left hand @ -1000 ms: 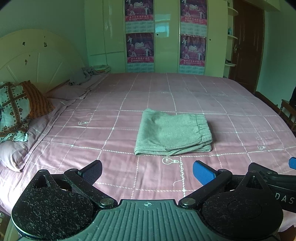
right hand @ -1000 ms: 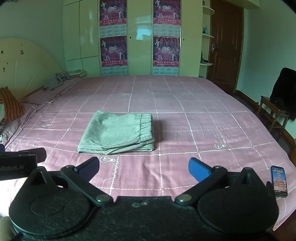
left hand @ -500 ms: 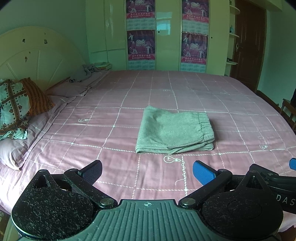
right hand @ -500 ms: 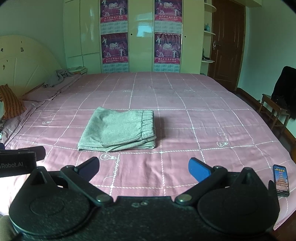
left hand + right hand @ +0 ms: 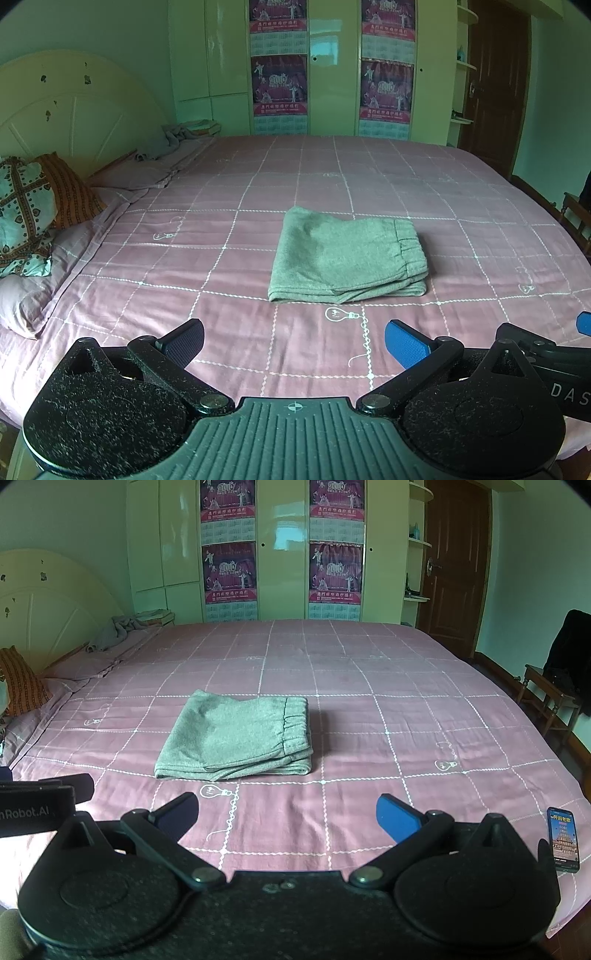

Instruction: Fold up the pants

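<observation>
The grey-green pants (image 5: 347, 256) lie folded into a compact rectangle on the pink checked bedspread (image 5: 258, 192), waistband to the right. They also show in the right wrist view (image 5: 240, 734). My left gripper (image 5: 293, 338) is open and empty, held above the bed's near edge, well short of the pants. My right gripper (image 5: 286, 814) is open and empty too, at the same near edge, to the right of the left one. The right gripper's edge shows in the left wrist view (image 5: 583, 323).
A phone (image 5: 563, 838) lies on the bedspread at the near right corner. Patterned pillows (image 5: 26, 210) and a grey cloth heap (image 5: 177, 138) sit by the headboard on the left. A wooden chair (image 5: 550, 698) with dark clothing stands right of the bed. A wardrobe (image 5: 280, 550) lines the far wall.
Both grippers have tilted or drawn back slightly, so the folded pants sit a little higher in view. The pants have not moved. Both grippers stay open.
</observation>
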Available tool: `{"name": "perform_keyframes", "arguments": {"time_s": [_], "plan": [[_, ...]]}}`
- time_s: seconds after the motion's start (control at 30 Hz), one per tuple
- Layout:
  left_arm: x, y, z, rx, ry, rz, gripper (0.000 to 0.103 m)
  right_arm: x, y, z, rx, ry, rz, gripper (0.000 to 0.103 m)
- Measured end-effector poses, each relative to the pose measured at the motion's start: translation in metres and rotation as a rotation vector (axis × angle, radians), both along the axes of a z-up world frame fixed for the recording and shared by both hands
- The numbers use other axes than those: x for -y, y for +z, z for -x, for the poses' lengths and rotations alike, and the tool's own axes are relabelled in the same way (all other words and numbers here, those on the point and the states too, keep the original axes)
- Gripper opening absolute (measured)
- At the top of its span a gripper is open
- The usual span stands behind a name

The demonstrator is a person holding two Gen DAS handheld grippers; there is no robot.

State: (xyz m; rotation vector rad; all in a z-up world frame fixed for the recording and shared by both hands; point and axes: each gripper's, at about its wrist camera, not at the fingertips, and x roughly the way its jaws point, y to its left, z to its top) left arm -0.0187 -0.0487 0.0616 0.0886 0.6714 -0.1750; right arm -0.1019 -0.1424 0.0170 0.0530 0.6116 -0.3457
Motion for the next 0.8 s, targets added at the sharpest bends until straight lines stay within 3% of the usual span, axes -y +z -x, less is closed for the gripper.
{"name": "perform_keyframes", "arguments": {"time_s": [0.53,0.8], "plan": [[0.005,-0.011,-0.017,-0.038,-0.013,-0.003,0.103,0.005,-0.005,-0.013,-0.028,0.012,0.002,0.103],[0.018,-0.017,-0.022,0.029,-0.061,-0.033,0.103,0.012,-0.008,-0.021,-0.036,0.004,-0.004,0.103]]}}
